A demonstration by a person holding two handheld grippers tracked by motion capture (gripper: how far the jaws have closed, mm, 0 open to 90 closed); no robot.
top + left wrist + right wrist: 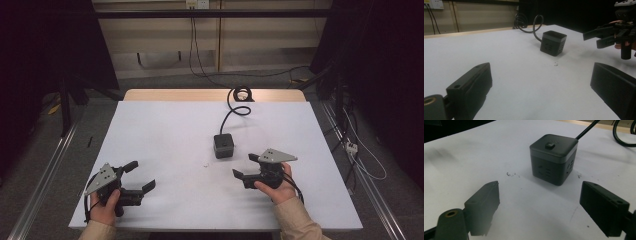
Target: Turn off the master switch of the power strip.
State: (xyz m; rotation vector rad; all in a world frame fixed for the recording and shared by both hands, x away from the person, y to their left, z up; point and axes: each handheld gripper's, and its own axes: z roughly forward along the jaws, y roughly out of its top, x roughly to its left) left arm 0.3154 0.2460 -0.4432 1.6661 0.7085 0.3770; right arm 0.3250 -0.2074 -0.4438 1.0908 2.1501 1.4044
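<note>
Since both tongs, left (139, 176) and right (246, 165), gape empty, the socket cube (553, 158) ahead looks rigid, weighty; grip its flat sides.

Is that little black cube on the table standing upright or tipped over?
Upright. The cube sits flat on the white table, its button facing up and sockets on its side faces. Its cable trails away toward the table's far edge.

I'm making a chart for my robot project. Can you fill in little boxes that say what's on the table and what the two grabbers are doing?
table: white top, wooden far edge
main thing: dark cube power strip, upright, button on top
cord: black cable runs from the cube to the far edge, coiled there
left gripper: open, empty, near corner
right gripper: open, empty, beside the cube, not touching
</note>
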